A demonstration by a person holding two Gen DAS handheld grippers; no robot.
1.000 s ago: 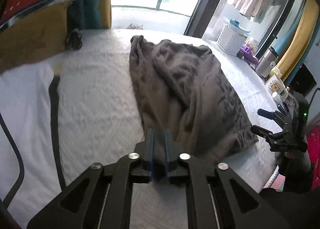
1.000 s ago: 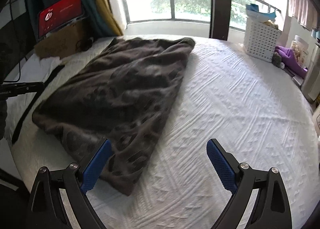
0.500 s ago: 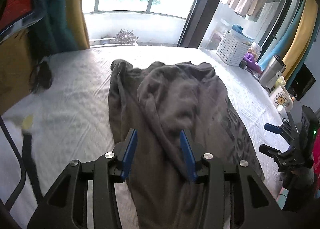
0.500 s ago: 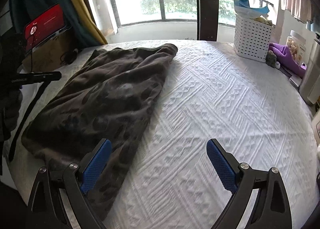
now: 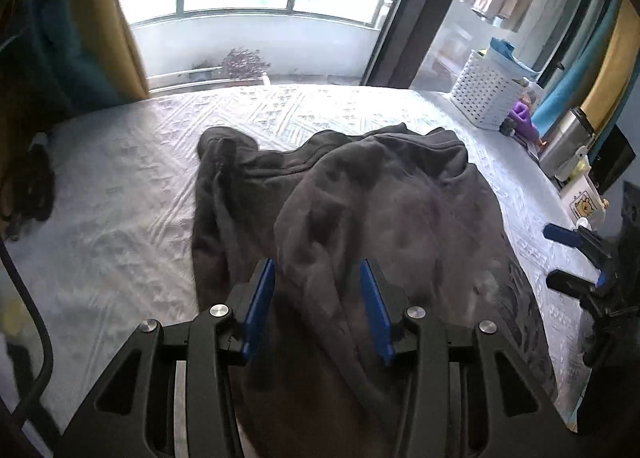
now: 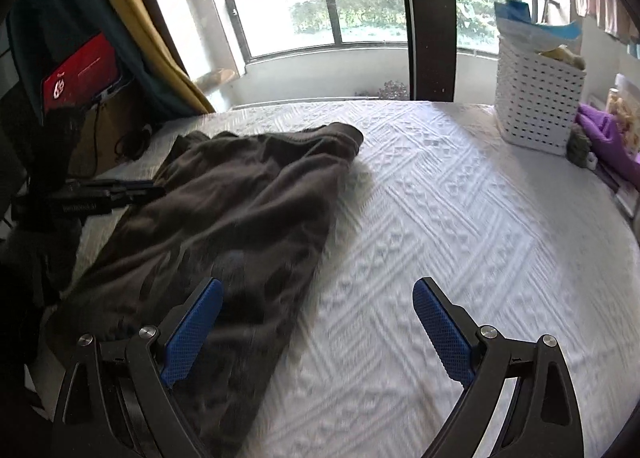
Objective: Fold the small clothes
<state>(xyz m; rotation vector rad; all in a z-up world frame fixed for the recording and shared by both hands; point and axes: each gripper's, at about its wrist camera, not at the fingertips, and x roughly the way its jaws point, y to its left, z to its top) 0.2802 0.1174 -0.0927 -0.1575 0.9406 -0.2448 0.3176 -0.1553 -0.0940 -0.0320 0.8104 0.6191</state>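
Note:
A dark grey patterned garment lies rumpled on the white quilted bed, its near end bunched into a raised fold. My left gripper hovers over that near end. Its blue pads straddle the fold and its jaws are closing, but I see no pinch on the cloth. The right wrist view shows the garment spread on the left half of the bed. My right gripper stands wide open and empty, its left finger over the garment's near edge. It also shows at the far right of the left wrist view as the right gripper.
A white perforated basket stands at the bed's far right corner with a purple toy beside it. A steel flask stands off the right edge. A black cable hangs at the left. A red screen sits on a cardboard box.
My left gripper went from shut to jaws apart and moved right, from the garment's left edge to over its near fold. The right gripper stayed wide open and shifted along the bed.

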